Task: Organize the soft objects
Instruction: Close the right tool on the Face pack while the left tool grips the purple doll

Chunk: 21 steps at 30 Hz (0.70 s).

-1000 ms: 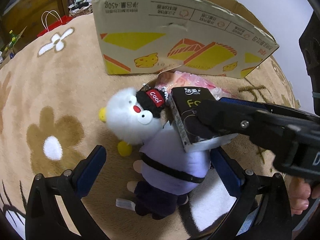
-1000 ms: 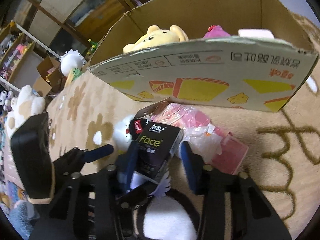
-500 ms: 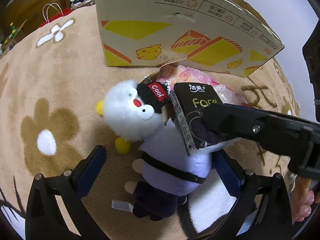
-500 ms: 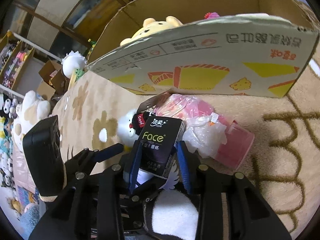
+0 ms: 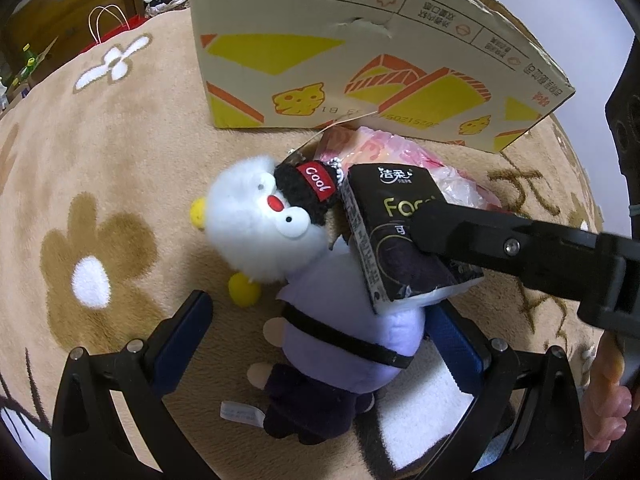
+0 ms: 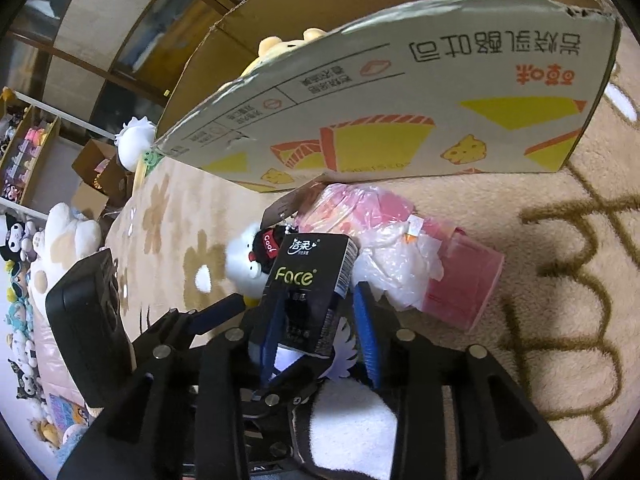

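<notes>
A wide beige carpet (image 5: 120, 168) with brown and white flowers covered the floor, and on it stood a big cardboard box (image 5: 360, 64) printed with yellow and orange cheese pictures; from the right wrist view I could see a yellow plush toy (image 6: 280, 50) inside, only its head above the wall. Just in front of the box a white plush penguin (image 5: 280, 248) lay on its back, with a black cap marked "Cool", a pale purple shirt and dark trousers. Beside its head, close to the box wall, lay a pink packet in clear plastic (image 6: 420, 272). The left gripper (image 5: 320, 344) hung over the penguin's body with its blue pads wide apart, one pad on each side of the toy, and I could not see that they pressed on it. The right gripper (image 6: 320, 320) came from the right side and held a black tissue pack (image 5: 396, 236) with the word "Face", lifted above the penguin's chest. Its jaws had just opened a little, yet the left blue pad lay against the pack; on the right side a thin gap showed in the right wrist view, so the hold looked loose. At the lower right edge some fingers of the person (image 5: 604, 412) were visible on the handle.
</notes>
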Tool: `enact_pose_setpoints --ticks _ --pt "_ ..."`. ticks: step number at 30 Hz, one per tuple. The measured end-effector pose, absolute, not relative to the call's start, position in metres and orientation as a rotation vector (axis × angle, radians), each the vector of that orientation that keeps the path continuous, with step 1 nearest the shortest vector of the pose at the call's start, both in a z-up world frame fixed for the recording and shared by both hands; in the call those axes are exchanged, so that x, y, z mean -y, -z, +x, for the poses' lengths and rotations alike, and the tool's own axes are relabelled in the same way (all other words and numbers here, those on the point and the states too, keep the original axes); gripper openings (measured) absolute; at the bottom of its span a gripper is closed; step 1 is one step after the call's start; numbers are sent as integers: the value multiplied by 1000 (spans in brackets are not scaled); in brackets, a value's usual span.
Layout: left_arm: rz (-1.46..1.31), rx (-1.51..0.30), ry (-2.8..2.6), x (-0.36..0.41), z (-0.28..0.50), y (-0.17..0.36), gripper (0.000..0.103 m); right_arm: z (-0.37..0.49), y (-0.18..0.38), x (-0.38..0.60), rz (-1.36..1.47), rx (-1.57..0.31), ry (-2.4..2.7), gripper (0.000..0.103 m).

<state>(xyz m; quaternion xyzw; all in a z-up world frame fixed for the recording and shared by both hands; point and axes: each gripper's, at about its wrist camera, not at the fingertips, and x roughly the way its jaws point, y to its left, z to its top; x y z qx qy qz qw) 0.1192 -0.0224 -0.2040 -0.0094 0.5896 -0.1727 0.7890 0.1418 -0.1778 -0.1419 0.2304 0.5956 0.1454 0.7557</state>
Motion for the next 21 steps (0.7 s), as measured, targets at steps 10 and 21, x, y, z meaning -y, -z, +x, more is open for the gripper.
enact_pose_setpoints --ticks 10,21 --pt "-8 -1271 368 25 119 206 103 141 141 184 554 -1286 -317 28" --pt "-13 -1275 365 29 115 208 103 138 127 193 451 -1242 -247 24"
